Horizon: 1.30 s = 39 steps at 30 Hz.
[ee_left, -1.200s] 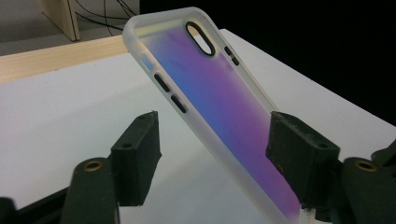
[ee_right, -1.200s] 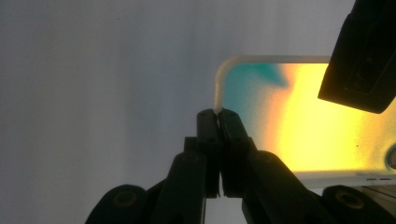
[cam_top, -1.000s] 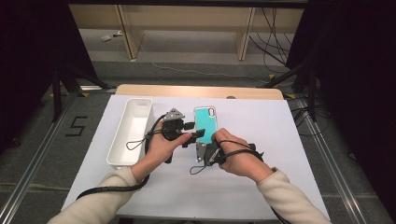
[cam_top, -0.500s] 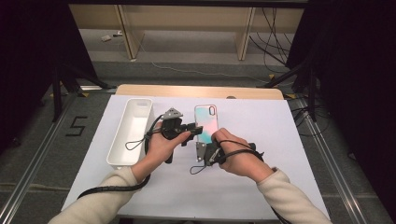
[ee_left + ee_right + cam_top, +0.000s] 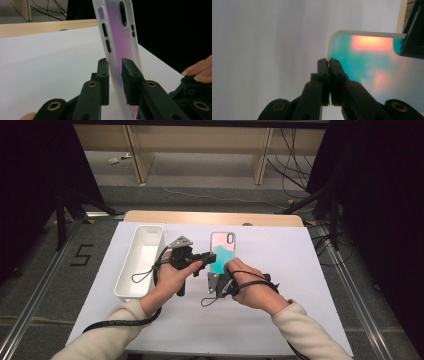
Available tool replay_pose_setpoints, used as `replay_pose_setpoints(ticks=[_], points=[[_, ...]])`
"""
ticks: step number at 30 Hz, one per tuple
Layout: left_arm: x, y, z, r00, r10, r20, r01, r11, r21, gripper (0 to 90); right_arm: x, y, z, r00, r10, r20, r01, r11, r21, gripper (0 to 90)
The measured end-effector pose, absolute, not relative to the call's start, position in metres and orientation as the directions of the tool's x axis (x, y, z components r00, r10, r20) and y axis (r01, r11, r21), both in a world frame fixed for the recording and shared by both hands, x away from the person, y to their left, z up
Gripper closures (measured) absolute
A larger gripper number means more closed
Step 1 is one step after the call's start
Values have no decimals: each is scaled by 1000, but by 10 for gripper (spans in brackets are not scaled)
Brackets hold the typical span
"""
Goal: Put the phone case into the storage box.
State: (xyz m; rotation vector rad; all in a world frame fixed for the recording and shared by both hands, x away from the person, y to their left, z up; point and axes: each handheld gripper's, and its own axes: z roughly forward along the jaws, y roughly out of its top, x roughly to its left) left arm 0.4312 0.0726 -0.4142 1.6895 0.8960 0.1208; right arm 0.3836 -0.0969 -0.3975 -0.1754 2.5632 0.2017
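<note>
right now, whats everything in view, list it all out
phone case: 1, teal and pink with frosted rim, mid-table, pinched by both grippers
tray: 1, white, long, left part of the table
table: 1, white top with a wooden far edge
number 5 mark: 1, black, on the floor at left
cables: several, black, on the floor beyond the table
left gripper: 1, black, jaws on the case's side edge
right gripper: 1, black, jaws on the case's rim
hands: 2, cream sleeves
</note>
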Motion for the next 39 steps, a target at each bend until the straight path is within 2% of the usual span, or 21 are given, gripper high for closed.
replay_pose_setpoints(ticks=[2,9,17,19,21,23,24,25,26,34,39], points=[[429,72,-413,702,600,-384,497,-26,867,806,385,-96,-399,-835,-73,-545,-161,980,116,882],[427,71,-411,712,606,-356,472,-37,881,822,387,-97,-399,-835,-63,-547,-163,977,136,867],[428,74,-414,713,616,-335,453,-41,890,823,388,-103,-396,-847,17,-531,-125,965,230,696],[428,76,-413,713,619,-329,449,-42,893,823,390,-105,-395,-848,2,-531,-158,953,257,634],[428,77,-412,711,622,-328,446,-37,894,823,390,-106,-395,-851,2,-525,-163,950,267,613],[428,78,-412,712,623,-323,438,-34,899,823,389,-107,-393,-854,41,-519,-139,942,304,568],[429,79,-411,716,623,-315,430,-38,902,823,385,-106,-395,-862,102,-497,-97,929,358,547],[428,80,-410,711,626,-319,432,-31,901,823,389,-109,-391,-853,42,-520,-156,931,330,527],[429,81,-410,715,627,-309,422,-36,906,823,385,-109,-391,-860,104,-500,-113,917,383,507],[430,91,-408,706,638,-307,412,-19,911,823,384,-123,-384,-859,161,-486,-114,866,488,446],[430,96,-407,700,644,-309,411,-9,912,823,384,-129,-388,-873,204,-444,-73,844,531,413]])
